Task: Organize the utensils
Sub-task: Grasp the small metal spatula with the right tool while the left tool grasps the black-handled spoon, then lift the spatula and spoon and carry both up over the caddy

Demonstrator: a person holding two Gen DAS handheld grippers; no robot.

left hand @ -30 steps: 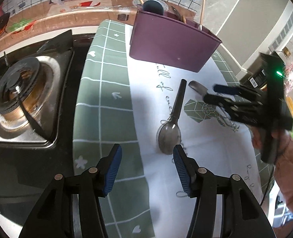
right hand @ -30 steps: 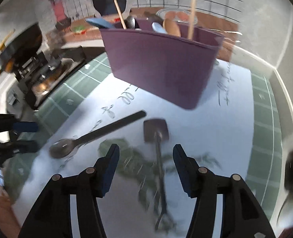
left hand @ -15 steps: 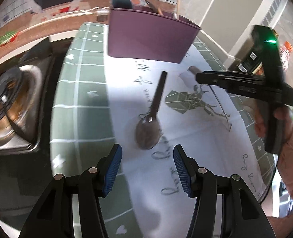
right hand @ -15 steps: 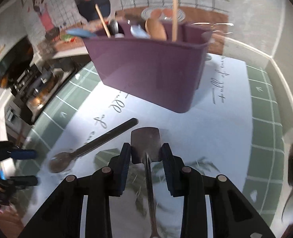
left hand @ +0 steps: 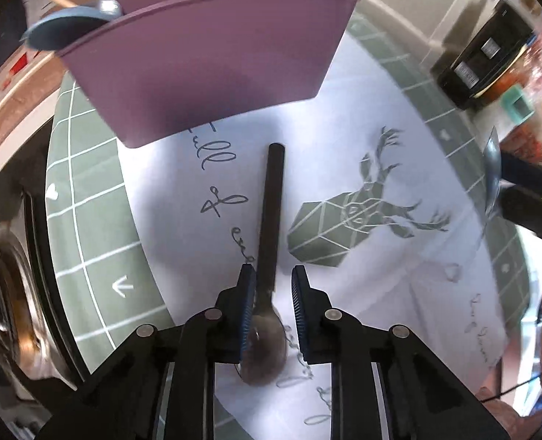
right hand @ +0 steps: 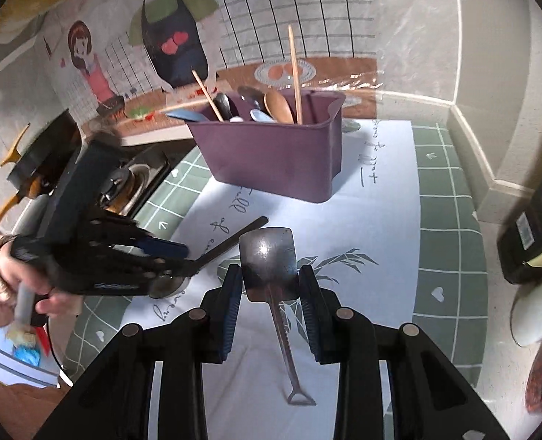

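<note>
A black-handled spoon lies on the white and green mat, handle toward the purple utensil holder. My left gripper points down over the spoon's neck and its jaws are closing. The left pad touches the handle and a small gap shows at the right pad. My right gripper is shut on the blade of a small metal spatula, raised off the mat with its handle hanging toward me. The holder has several spoons and chopsticks in it. The spatula also shows at the right edge of the left wrist view.
A gas stove borders the mat on the left. A black box and jars stand at the right. A person's hand holds the left gripper. The wall with a cartoon sticker runs close behind the holder.
My left gripper moved forward over the spoon and its jaws narrowed around the neck. My right gripper shut on the spatula's blade and lifted it off the mat.
</note>
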